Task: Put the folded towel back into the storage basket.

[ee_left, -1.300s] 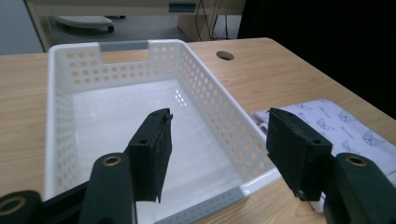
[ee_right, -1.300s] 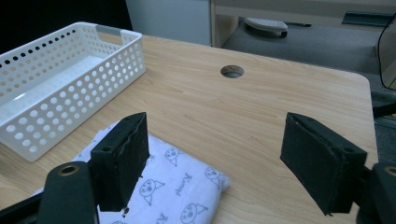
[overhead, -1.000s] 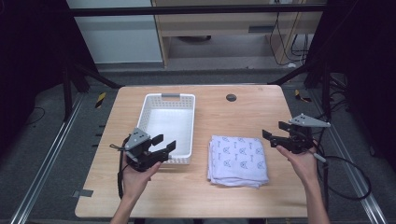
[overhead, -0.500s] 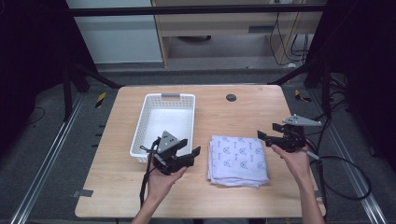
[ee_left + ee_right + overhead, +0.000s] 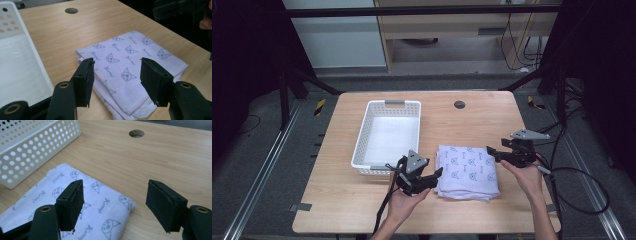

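- Where the high view looks down on the pale wooden worktop [image 5: 472, 120], a folded white cloth [image 5: 468, 170] printed with small cat faces lies flat between the two grippers, just right of a white perforated plastic basket [image 5: 388, 136]; the left gripper [image 5: 432, 176] sits at the cloth's left edge, the right gripper [image 5: 493, 151] at its upper right corner, and bare wood stays open beyond a round hole [image 5: 459, 104].
- In the left gripper view, the jaws stand spread above the cloth's near corner, its stitched layered hem visible; the basket's wall is cut off at left.
- In the right gripper view, the jaws stand spread, the left over the cloth's rounded corner, the right over bare wood.
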`<action>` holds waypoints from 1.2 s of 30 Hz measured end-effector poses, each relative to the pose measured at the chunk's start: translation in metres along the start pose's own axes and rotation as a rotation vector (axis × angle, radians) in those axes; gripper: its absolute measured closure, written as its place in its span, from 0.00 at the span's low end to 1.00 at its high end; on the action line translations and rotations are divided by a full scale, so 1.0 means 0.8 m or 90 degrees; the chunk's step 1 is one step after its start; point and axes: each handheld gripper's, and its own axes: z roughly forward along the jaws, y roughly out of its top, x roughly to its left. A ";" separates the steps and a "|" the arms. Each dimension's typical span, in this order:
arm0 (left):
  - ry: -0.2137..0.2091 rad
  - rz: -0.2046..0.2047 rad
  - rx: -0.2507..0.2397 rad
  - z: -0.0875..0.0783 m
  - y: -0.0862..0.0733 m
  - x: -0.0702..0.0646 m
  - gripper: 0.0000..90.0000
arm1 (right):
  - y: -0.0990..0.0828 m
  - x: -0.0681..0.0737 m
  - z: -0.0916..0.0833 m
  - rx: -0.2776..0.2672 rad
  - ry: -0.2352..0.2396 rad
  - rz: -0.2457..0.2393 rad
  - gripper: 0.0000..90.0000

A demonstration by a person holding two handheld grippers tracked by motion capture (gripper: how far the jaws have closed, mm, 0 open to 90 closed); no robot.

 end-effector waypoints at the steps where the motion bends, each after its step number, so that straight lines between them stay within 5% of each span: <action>1: -0.005 -0.003 0.001 0.001 -0.001 -0.001 0.49 | -0.001 0.000 0.002 0.003 -0.002 -0.003 0.34; 10: -0.008 -0.012 0.019 0.015 -0.016 -0.017 0.52 | -0.012 0.000 0.012 0.023 -0.001 0.013 0.38; 14: 0.013 -0.001 0.040 0.022 -0.026 -0.024 0.52 | -0.018 0.000 0.019 0.040 -0.011 0.001 0.38; 22: 0.038 -0.037 0.072 0.044 -0.038 -0.020 0.54 | -0.026 -0.002 0.032 0.057 -0.007 0.007 0.41; 27: 0.041 -0.036 0.086 0.056 -0.050 -0.020 0.51 | -0.033 -0.007 0.036 0.058 -0.012 0.015 0.42; 36: 0.033 -0.072 0.100 0.077 -0.065 -0.009 0.48 | -0.040 -0.007 0.053 0.070 -0.004 0.020 0.45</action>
